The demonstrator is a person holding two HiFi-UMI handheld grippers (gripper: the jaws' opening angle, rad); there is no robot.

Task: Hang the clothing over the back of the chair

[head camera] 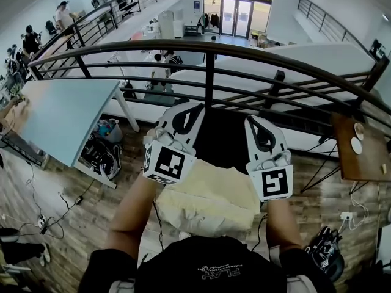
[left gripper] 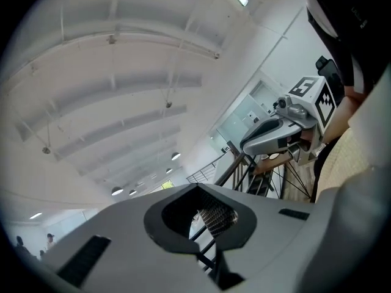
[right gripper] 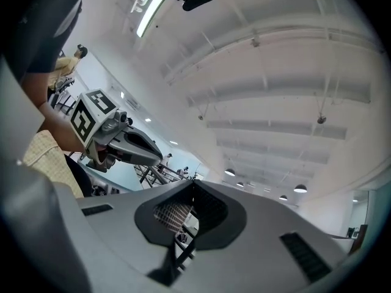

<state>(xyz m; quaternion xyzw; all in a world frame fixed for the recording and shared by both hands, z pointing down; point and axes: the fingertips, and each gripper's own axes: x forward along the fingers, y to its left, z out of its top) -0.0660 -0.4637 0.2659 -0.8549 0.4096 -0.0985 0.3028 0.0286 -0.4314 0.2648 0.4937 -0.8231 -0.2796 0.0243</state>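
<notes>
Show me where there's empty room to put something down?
The pale blue tabletop on the left is mostly bare. The wooden floor beside it is open apart from thin cables. Crowded spots: the dark bags under that tabletop, the small brown table on the right with dishes, and the surface right in front, covered by the pale yellow cloth.

Curved dark railing (head camera: 209, 49); wood floor (head camera: 43, 185); pale-blue table (head camera: 61, 115).

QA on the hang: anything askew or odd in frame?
The cream garment sits bunched and creased between the left gripper and right gripper, not spread flat; neither grips it. Nothing spilled or damaged.
</notes>
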